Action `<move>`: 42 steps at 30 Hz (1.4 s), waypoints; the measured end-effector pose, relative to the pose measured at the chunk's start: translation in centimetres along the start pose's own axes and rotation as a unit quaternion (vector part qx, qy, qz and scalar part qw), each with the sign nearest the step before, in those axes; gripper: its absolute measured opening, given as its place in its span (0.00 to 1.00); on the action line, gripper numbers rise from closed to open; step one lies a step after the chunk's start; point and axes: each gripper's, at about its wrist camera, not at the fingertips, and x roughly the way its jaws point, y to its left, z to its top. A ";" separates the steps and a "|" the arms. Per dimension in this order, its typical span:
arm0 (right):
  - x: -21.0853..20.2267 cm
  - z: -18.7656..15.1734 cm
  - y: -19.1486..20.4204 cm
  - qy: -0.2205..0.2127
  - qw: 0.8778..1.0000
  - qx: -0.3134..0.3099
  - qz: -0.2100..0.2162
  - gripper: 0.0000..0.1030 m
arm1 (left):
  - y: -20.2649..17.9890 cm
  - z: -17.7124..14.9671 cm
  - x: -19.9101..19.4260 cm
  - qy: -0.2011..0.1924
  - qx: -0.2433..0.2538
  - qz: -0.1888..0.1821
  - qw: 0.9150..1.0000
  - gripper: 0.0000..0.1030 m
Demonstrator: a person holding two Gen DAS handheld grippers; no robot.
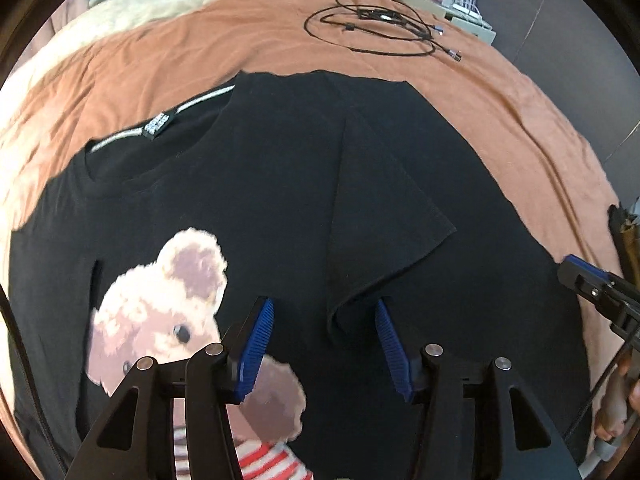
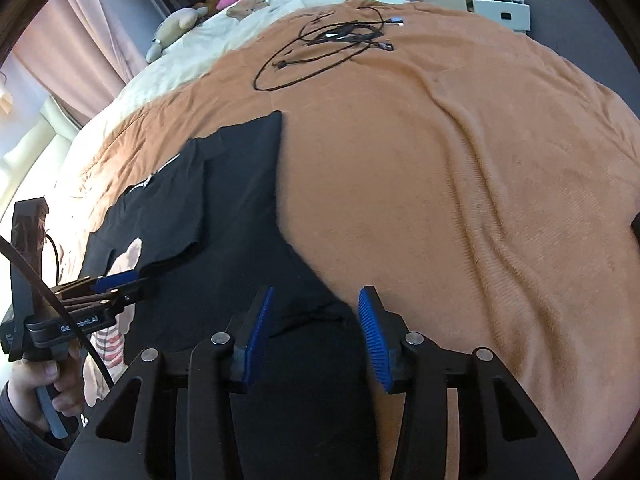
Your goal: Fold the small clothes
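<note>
The black T-shirt lay face up on the orange blanket, bear print showing and collar toward the far left. One sleeve was already folded in over the chest, its hem lying just ahead of the left gripper, and the shirt's edge on that side ran fairly straight. The other side looked not yet folded, though it ran out of view, and the crosswise folds remained, so the task seemed at an early stage.

The left gripper hovered low over the shirt's middle, pointing toward the collar, jaws wide apart and holding nothing. The right gripper hung over the shirt's edge where black cloth met the blanket, jaws likewise wide open and empty, with a rumpled bit of fabric between them. Whether either one touched the cloth could not be told. A tangle of cables lay well apart at the blanket's far end.
</note>
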 end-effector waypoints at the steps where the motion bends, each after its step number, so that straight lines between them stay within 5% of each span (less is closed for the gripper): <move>1: 0.3 0.1 0.0 0.002 1.000 -0.001 -0.001 0.40 | -0.2 0.2 0.2 -0.003 0.005 0.008 1.000 0.57; 9: 1.4 0.1 0.4 0.010 1.000 -0.018 -0.018 0.40 | 0.5 2.2 0.9 -0.028 -0.003 0.082 0.996 0.63; 13: 1.6 0.1 0.5 0.011 0.999 -0.022 -0.024 0.40 | 2.4 2.5 1.3 -0.026 -0.031 0.077 0.996 0.65; 18: 1.7 0.1 0.5 0.010 0.999 -0.028 -0.029 0.40 | 3.8 2.8 1.0 -0.038 -0.031 0.135 0.990 0.65; 35: -3.7 -1.5 1.5 -0.009 1.000 -0.010 -0.006 0.40 | 8.2 -2.7 -10.0 -0.064 -0.077 0.055 0.993 0.65; 39: -6.9 -2.3 2.6 -0.022 0.999 -0.019 -0.013 0.69 | 9.3 -4.4 -13.5 -0.079 -0.091 0.034 0.992 0.65; 42: -9.2 -3.0 3.8 -0.027 0.999 -0.026 -0.009 0.76 | 10.0 -5.6 -16.0 -0.097 -0.093 0.031 0.990 0.65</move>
